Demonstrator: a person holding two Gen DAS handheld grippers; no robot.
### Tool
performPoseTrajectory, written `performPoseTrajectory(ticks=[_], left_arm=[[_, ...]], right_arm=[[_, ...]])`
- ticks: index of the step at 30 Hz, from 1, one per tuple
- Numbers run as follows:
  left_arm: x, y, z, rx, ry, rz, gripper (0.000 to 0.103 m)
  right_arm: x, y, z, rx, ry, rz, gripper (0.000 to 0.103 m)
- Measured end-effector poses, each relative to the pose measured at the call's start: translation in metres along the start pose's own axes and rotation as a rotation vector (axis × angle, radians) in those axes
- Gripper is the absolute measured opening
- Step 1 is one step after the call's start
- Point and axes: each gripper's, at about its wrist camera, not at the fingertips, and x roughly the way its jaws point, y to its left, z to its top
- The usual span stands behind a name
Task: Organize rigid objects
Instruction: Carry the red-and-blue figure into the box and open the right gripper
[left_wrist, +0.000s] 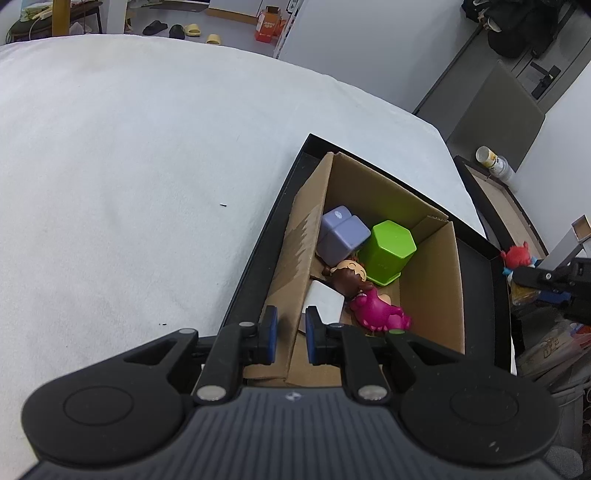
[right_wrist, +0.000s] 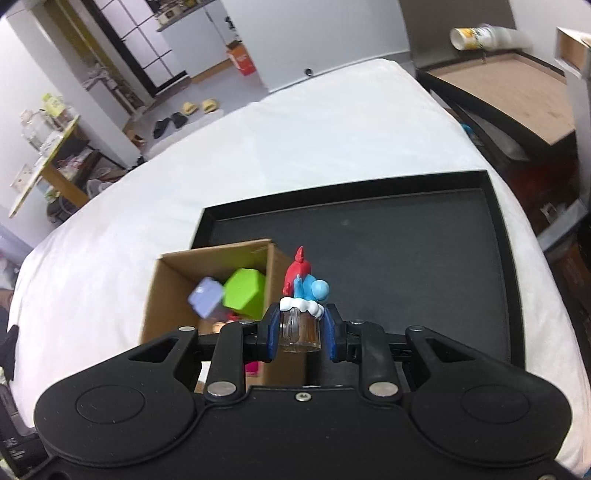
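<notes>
right claw carries a figurine beside the half-filled carton

the right gripper (right_wrist: 301, 332) is clamped on a small figurine (right_wrist: 304, 295): a blue and red character sitting on a clear, brown-tinted mug with white foam at its rim. the blue pads (right_wrist: 272, 328) press the mug from both sides, and the toy is held upright in the air, just to the right of the cardboard box (right_wrist: 168, 280) and over the black tray (right_wrist: 406, 258). from the left wrist view the same figurine (left_wrist: 517, 258) shows at the far right edge, past the tray's rim (left_wrist: 258, 251).

the left gripper (left_wrist: 291, 338) holds nothing. its jaws stand a narrow gap apart, straddling the near left wall of the cardboard box (left_wrist: 436, 280), one finger outside the wall and one inside.

the box sits in the left part of the tray, which lies on a white bedcover (left_wrist: 129, 166). inside the box are a lilac block (left_wrist: 341, 234) and a green hexagonal cup (left_wrist: 388, 251), upside down, touching each other at the far end. nearer lies a doll (left_wrist: 364, 295) with brown hair and a magenta dress, on its side, its head against the block and cup. a white card (left_wrist: 325, 304) lies flat beside the doll, against the left wall.
</notes>
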Motion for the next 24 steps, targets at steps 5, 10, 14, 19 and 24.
performPoseTrajectory(ticks=[5,10,14,19,24], left_arm=[[-0.001,0.002,0.001,-0.003,-0.002,-0.008,0.014],[-0.002,0.002,0.0,0.001,-0.001,-0.016,0.014],[-0.001,0.003,0.0,0.0,-0.001,-0.021,0.014],[-0.001,0.004,0.0,-0.001,0.001,-0.033,0.014],[0.0,0.003,0.0,-0.001,0.013,-0.031,0.014]], right_arm=[[0.0,0.017,0.003,-0.025,-0.002,0.022,0.024],[0.006,0.033,0.004,-0.039,0.003,0.041,0.024],[0.013,0.046,0.003,-0.053,0.011,0.057,0.025],[0.02,0.051,0.002,-0.04,0.007,0.04,0.04],[0.006,0.05,-0.001,-0.065,-0.01,0.038,0.043]])
